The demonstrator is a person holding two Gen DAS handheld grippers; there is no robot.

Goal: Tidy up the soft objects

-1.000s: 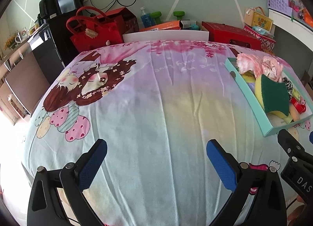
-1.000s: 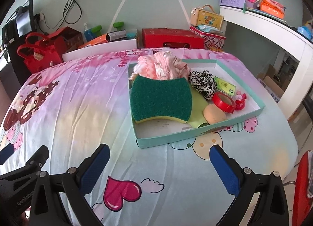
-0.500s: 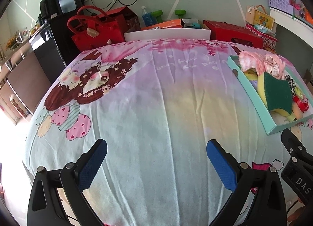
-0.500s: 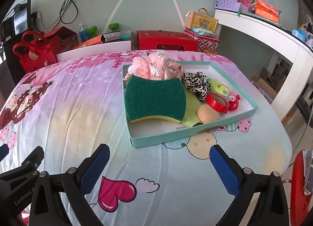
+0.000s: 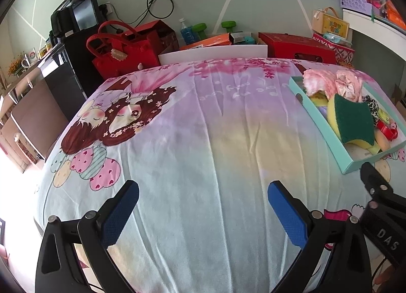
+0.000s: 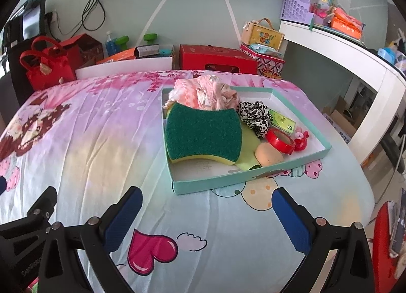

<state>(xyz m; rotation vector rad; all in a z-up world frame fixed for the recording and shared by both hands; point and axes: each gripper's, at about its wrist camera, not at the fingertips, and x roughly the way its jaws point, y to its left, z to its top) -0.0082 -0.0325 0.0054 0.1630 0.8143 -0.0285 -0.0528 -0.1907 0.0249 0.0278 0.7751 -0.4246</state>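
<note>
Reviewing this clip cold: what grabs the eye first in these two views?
The big green-and-yellow sponge stands out, lying in the teal tray on the cartoon bedsheet, in front of a pink frilly cloth bundle. Beside it in the tray sit a leopard-print scrunchie and a red tape roll. Both the right claw and the left claw are open and empty.

A tray (image 6: pixel 253 180) is set on the bed (image 6: pixel 101 140), over toward its right side. Inside it, a sponge (image 6: pixel 203 134) is propped at the front left, with a bundle of cloth (image 6: pixel 203 92) piled behind it. A scrunchie (image 6: pixel 255 115) is found right of the sponge, and a tape roll (image 6: pixel 280 140) in front of that. Boxes and a bag (image 6: pixel 45 67) are lined up behind the bed.
</note>
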